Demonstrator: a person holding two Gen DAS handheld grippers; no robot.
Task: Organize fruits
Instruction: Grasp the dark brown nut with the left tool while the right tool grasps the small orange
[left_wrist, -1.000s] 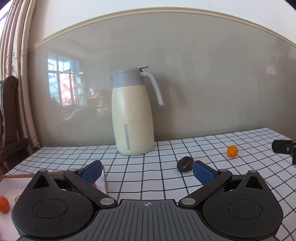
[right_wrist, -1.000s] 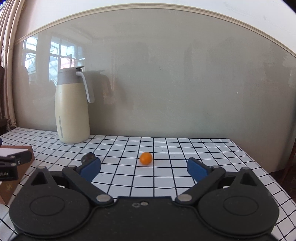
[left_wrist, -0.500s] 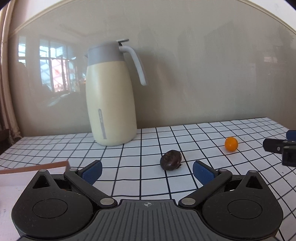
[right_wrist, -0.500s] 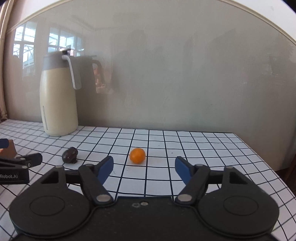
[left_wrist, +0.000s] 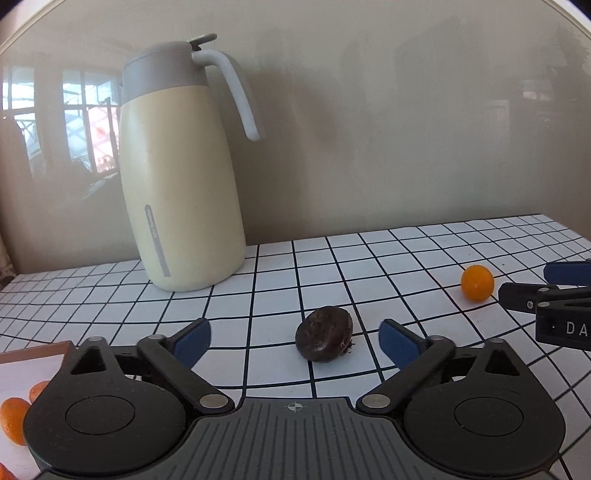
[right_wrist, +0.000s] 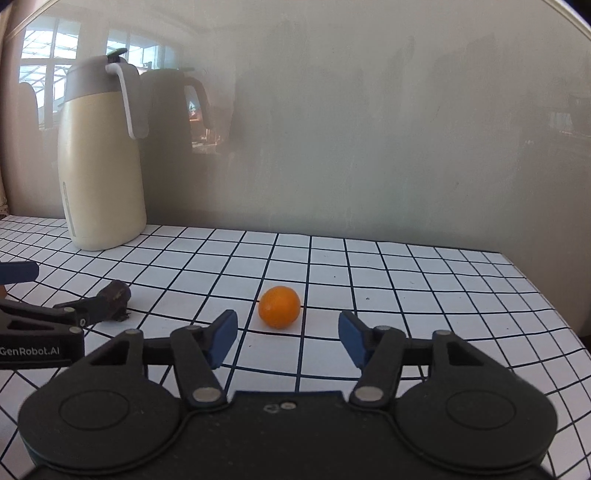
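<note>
1. Facing two loose fruits on the checked desk (left_wrist: 369, 258), each claw lines up on its own target. The cream jug (left_wrist: 181, 177) at the back of the desk serves as landmark.
2. Left claw (left_wrist: 295, 341): the dark fruit (left_wrist: 324, 333) lies in front of the jug and slightly to its right, straight ahead of this claw, level with its blue pads but touching neither. Its flattened shape tilts, long side running roughly across the gap. The claw is released and has just been closing a little.
3. Right claw (right_wrist: 288, 334): the orange fruit (right_wrist: 279, 307) sits well to the right of the jug, just beyond the fingertips and a touch left of centre. The claw is released and has just been narrowing, with nothing yet between its pads.
4. Each fruit is nearest its own claw; the left is closer to gripping.
5. Compared with a second ago, both fruits and the jug appear larger and nearer, and the tray (left_wrist: 33, 369) with small oranges has slid to the lower left corner.
</note>
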